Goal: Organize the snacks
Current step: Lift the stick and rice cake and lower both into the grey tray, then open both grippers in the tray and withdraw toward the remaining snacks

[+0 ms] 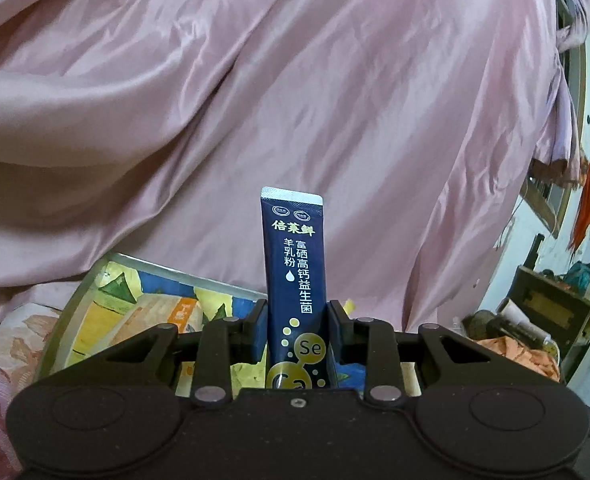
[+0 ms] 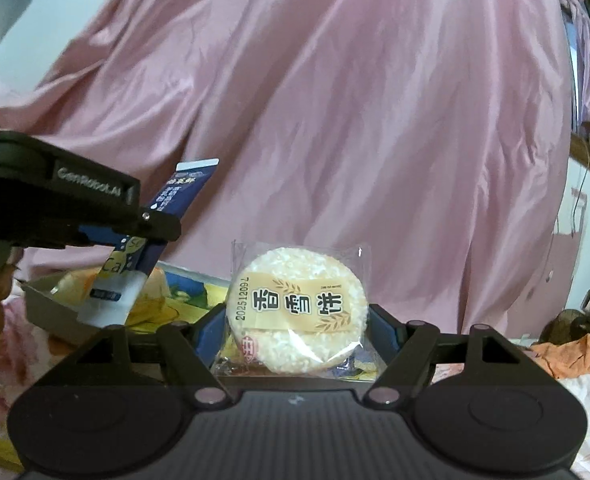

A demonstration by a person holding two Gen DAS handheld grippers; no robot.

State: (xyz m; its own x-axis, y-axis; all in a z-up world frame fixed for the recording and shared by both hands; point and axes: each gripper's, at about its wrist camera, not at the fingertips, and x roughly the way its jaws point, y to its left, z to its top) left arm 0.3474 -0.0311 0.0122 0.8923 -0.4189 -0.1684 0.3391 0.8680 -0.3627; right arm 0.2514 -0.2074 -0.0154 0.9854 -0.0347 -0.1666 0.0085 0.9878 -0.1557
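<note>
The left gripper [image 1: 297, 316] pinches a dark blue sachet [image 1: 295, 264] upright at frame centre. The right gripper [image 2: 297, 320] clamps a wrapped rice cracker [image 2: 299, 308], centre frame.

We see left wrist view looking along fingers, near level, close on pink curtain [image 1: 295, 100]. Right wrist view faces same curtain [image 2: 355, 120], close. Both share tray [image 1: 95, 312] [image 2: 43, 308]; left gripper [image 2: 151, 232] enters right view.
</note>
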